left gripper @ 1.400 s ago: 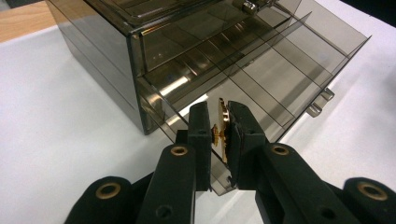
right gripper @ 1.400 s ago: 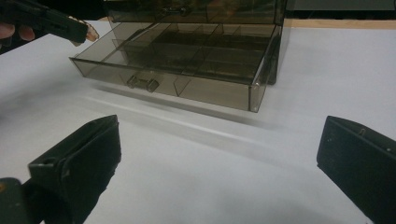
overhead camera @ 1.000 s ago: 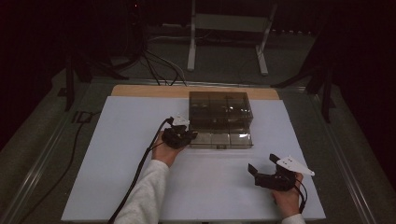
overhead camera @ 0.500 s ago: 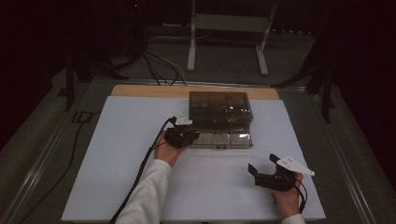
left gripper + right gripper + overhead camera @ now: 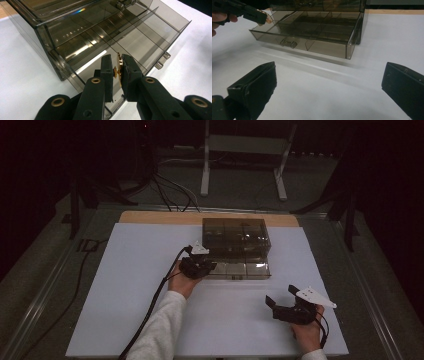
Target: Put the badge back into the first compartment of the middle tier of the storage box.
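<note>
Holding a small gold trinket (image 5: 117, 70) over the open drawer (image 5: 239, 269) of a smoky plastic box (image 5: 235, 234).
Left gripper (image 5: 117, 72) is clenched on the trinket, pinched on edge above the drawer's end compartment nearest the desk's left edge, probably so it can drop neatly between the dividers. Right gripper (image 5: 281, 296) rests near the desk's front right corner, jaws spread with nothing in them, well apart from the box, leaving the drawer front clear.
</note>
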`<action>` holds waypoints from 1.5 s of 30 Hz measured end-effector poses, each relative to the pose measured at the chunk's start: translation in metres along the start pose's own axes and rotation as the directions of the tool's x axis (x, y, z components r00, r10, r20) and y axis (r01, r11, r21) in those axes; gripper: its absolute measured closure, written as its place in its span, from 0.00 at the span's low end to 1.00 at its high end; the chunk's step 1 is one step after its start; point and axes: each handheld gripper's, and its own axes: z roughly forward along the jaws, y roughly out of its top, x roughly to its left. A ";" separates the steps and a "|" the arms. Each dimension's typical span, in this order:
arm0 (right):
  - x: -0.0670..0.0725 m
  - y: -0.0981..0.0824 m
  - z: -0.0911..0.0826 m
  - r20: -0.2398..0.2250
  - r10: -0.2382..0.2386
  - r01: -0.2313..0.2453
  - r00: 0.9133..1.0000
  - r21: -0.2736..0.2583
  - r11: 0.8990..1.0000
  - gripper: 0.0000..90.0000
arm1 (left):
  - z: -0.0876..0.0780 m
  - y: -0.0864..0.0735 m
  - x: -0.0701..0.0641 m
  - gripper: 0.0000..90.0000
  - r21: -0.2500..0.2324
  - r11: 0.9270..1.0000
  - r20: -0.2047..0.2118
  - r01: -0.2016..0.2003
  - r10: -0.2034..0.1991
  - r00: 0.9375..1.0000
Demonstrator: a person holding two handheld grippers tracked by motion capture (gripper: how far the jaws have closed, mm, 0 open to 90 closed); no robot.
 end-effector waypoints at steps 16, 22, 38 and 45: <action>0.000 0.000 0.000 0.002 -0.002 0.002 1.000 -0.002 1.000 0.00 | 0.010 0.001 -0.004 0.91 0.016 1.000 0.008 0.001 -0.001 1.000; 0.000 0.000 0.000 0.001 -0.001 0.001 1.000 0.002 1.000 0.00 | 0.014 0.001 -0.005 0.91 0.022 1.000 0.007 0.002 -0.002 1.000; 0.000 0.000 0.000 0.002 -0.005 0.005 1.000 0.004 1.000 0.00 | 0.023 0.001 -0.008 0.91 0.046 0.999 0.010 -0.003 0.003 1.000; 0.000 0.000 0.000 0.001 -0.004 0.004 1.000 0.004 1.000 0.00 | 0.026 0.001 -0.008 0.90 0.060 0.998 0.000 -0.011 0.011 1.000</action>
